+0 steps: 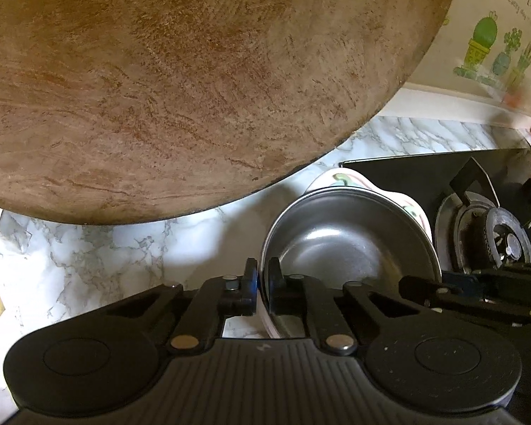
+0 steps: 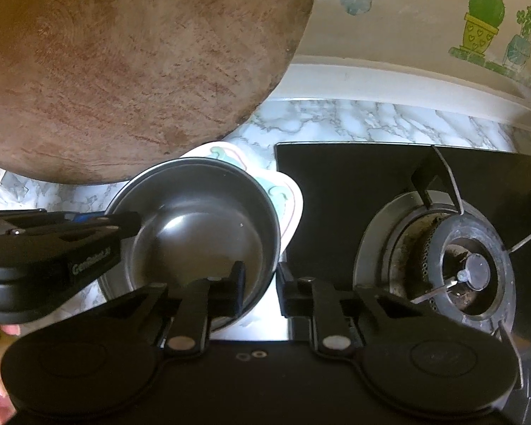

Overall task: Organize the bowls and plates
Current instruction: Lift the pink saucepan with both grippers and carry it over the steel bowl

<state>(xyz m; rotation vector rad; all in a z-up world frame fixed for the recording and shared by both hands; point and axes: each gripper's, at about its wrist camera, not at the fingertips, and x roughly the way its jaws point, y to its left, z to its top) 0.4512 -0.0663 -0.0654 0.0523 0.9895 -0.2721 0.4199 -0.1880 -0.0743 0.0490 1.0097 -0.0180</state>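
A steel bowl (image 1: 336, 244) (image 2: 201, 230) sits on a white patterned plate (image 1: 340, 179) (image 2: 286, 205) on the marble counter. My left gripper (image 1: 263, 279) is shut on the bowl's left rim, one finger inside the bowl and one outside. In the right wrist view the same gripper (image 2: 131, 219) reaches in from the left. My right gripper (image 2: 260, 283) is shut on the bowl's right rim, its left finger inside the bowl and its right finger outside, over the plate's edge. Whether either grip also takes in the plate I cannot tell.
A large round wooden board (image 1: 194, 71) (image 2: 124, 63) leans over the counter behind the bowl. A black gas stove (image 2: 354, 184) with a burner (image 2: 470, 269) (image 1: 506, 241) lies right of the plate. Marble counter (image 1: 106, 248) stretches left. A hand (image 2: 0, 389) shows at lower left.
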